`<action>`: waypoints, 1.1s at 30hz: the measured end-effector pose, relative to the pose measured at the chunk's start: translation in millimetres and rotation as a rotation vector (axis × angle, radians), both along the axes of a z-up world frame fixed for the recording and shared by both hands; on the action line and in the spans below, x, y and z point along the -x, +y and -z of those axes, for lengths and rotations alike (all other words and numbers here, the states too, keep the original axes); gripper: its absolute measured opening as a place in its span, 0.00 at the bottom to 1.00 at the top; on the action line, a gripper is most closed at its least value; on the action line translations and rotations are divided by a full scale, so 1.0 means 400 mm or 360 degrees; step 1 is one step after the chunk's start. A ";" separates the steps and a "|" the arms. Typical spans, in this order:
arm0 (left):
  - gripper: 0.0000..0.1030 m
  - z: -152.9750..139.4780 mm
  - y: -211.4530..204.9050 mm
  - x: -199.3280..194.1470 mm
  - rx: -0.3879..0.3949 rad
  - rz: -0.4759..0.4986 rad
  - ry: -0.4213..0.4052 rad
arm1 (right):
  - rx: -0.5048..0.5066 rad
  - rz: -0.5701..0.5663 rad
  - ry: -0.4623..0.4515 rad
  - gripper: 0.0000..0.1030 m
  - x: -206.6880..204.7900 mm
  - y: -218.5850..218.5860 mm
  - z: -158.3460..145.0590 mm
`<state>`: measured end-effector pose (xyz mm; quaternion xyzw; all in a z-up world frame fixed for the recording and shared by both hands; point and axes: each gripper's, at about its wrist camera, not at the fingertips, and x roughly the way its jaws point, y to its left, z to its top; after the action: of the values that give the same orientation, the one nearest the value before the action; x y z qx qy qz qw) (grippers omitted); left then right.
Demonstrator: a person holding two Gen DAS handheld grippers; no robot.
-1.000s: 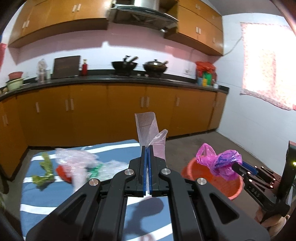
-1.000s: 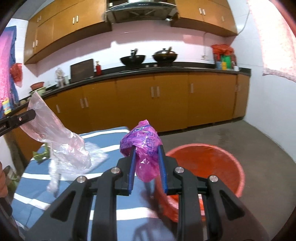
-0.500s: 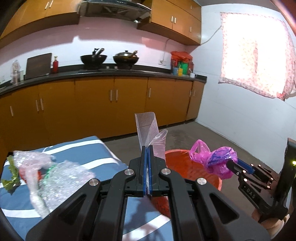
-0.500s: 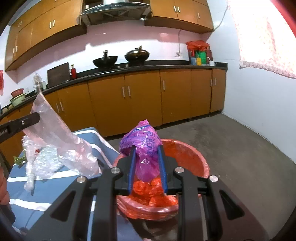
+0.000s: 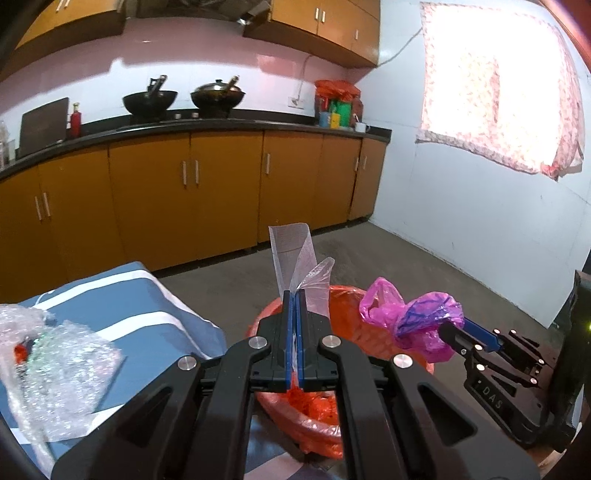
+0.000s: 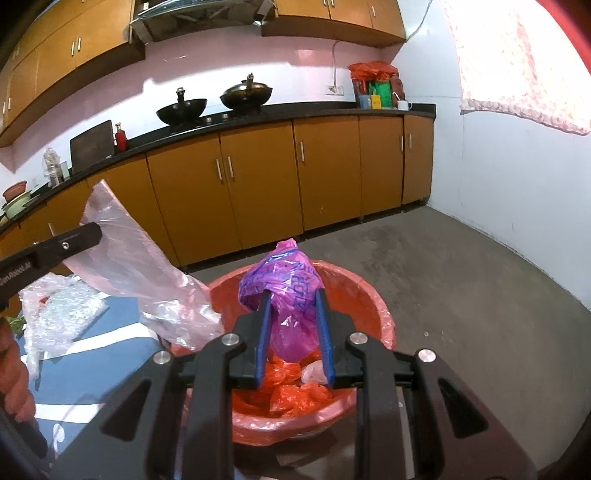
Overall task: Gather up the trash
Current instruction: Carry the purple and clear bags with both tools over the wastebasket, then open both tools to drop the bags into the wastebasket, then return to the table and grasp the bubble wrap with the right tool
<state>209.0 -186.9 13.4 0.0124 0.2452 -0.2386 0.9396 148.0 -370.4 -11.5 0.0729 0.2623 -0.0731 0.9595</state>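
Above the red basin (image 6: 373,314), the left gripper (image 5: 294,295) pinches a clear plastic bag (image 5: 295,251) and the right gripper (image 6: 291,295) a crumpled magenta bag (image 6: 288,291), both light, limp, slippery films best held by bunched folds.

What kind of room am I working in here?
A home kitchen, by the look of it: wooden base cabinets under a dark countertop, two woks on a hob, and a range hood above.
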 end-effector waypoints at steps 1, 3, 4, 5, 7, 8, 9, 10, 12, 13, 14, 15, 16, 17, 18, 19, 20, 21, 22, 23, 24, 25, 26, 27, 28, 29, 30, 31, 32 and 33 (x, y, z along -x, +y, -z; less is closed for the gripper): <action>0.01 0.008 -0.012 -0.006 -0.0010 0.0009 0.0002 | -0.0004 0.0002 0.0002 0.23 -0.005 -0.005 0.004; 0.01 0.019 -0.034 -0.026 -0.0028 0.0024 0.0011 | -0.0020 0.0008 0.0007 0.24 -0.020 -0.014 0.013; 0.01 0.027 -0.043 -0.031 -0.0041 0.0029 0.0017 | -0.0027 0.0012 0.0008 0.24 -0.028 -0.017 0.015; 0.02 0.035 -0.050 -0.039 -0.0051 0.0038 0.0026 | -0.0041 0.0014 0.0007 0.28 -0.040 -0.021 0.018; 0.02 0.053 -0.068 -0.050 -0.0072 0.0046 0.0047 | -0.0057 0.0024 0.0005 0.31 -0.062 -0.022 0.021; 0.02 0.065 -0.073 -0.054 -0.0082 0.0059 0.0064 | -0.0066 0.0022 0.0010 0.34 -0.068 -0.023 0.025; 0.03 0.073 -0.074 -0.057 -0.0087 0.0068 0.0077 | -0.0074 0.0022 0.0018 0.35 -0.073 -0.026 0.031; 0.10 0.083 -0.075 -0.059 -0.0094 0.0074 0.0091 | -0.0081 0.0023 0.0026 0.36 -0.077 -0.028 0.039; 0.35 0.091 -0.071 -0.058 -0.0099 0.0068 0.0099 | -0.0083 0.0024 0.0039 0.36 -0.075 -0.032 0.053; 0.45 0.095 -0.067 -0.057 -0.0098 0.0057 0.0097 | -0.0085 0.0029 0.0050 0.36 -0.074 -0.034 0.061; 0.45 0.095 -0.060 -0.056 -0.0088 0.0047 0.0092 | -0.0093 0.0035 0.0060 0.36 -0.071 -0.037 0.069; 0.45 0.097 -0.057 -0.056 -0.0083 0.0043 0.0097 | -0.0097 0.0038 0.0065 0.36 -0.070 -0.040 0.072; 0.45 0.097 -0.050 -0.057 -0.0079 0.0035 0.0107 | -0.0102 0.0046 0.0073 0.36 -0.067 -0.041 0.078; 0.45 0.098 -0.044 -0.058 -0.0077 0.0026 0.0110 | -0.0104 0.0050 0.0075 0.36 -0.064 -0.042 0.081; 0.45 0.098 -0.039 -0.057 -0.0075 0.0018 0.0111 | -0.0107 0.0054 0.0077 0.36 -0.062 -0.043 0.083; 0.45 0.096 -0.029 -0.054 -0.0072 0.0003 0.0110 | -0.0111 0.0057 0.0078 0.36 -0.060 -0.043 0.083; 0.45 0.096 -0.022 -0.053 -0.0069 -0.0009 0.0109 | -0.0112 0.0057 0.0078 0.36 -0.060 -0.042 0.081; 0.45 0.094 -0.013 -0.050 -0.0065 -0.0022 0.0109 | -0.0110 0.0056 0.0075 0.36 -0.058 -0.039 0.078; 0.45 0.092 -0.006 -0.049 -0.0062 -0.0033 0.0108 | -0.0108 0.0054 0.0071 0.36 -0.056 -0.038 0.075; 0.46 0.090 0.005 -0.046 -0.0057 -0.0049 0.0107 | -0.0105 0.0050 0.0065 0.36 -0.054 -0.033 0.070; 0.46 0.088 0.016 -0.042 -0.0053 -0.0066 0.0104 | -0.0103 0.0044 0.0058 0.36 -0.052 -0.027 0.065; 0.46 0.087 0.029 -0.037 -0.0052 -0.0085 0.0101 | -0.0099 0.0036 0.0053 0.37 -0.050 -0.022 0.061; 0.46 0.085 0.044 -0.031 -0.0052 -0.0111 0.0094 | -0.0095 0.0028 0.0050 0.37 -0.049 -0.019 0.058; 0.46 0.082 0.059 -0.024 -0.0052 -0.0134 0.0089 | -0.0086 0.0014 0.0044 0.38 -0.049 -0.007 0.052; 0.46 0.078 0.077 -0.017 -0.0056 -0.0161 0.0081 | -0.0081 0.0004 0.0042 0.38 -0.049 -0.001 0.048; 0.46 0.077 0.091 -0.013 -0.0058 -0.0181 0.0074 | -0.0075 -0.0015 0.0038 0.39 -0.050 0.013 0.043; 0.46 0.075 0.112 -0.006 -0.0058 -0.0203 0.0067 | -0.0071 -0.0035 0.0035 0.39 -0.049 0.026 0.039; 0.47 0.071 0.139 0.006 -0.0067 -0.0240 0.0057 | -0.0068 -0.0050 0.0034 0.40 -0.050 0.038 0.035; 0.47 0.069 0.161 0.012 -0.0076 -0.0267 0.0050 | -0.0066 -0.0070 0.0032 0.40 -0.052 0.053 0.031; 0.47 0.068 0.184 0.021 -0.0081 -0.0291 0.0043 | -0.0064 -0.0102 0.0031 0.40 -0.056 0.075 0.026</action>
<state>200.6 -113.3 -13.8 0.0104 0.2640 -0.1456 0.9534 170.3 -340.3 -21.9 0.0831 0.2753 -0.0377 0.9570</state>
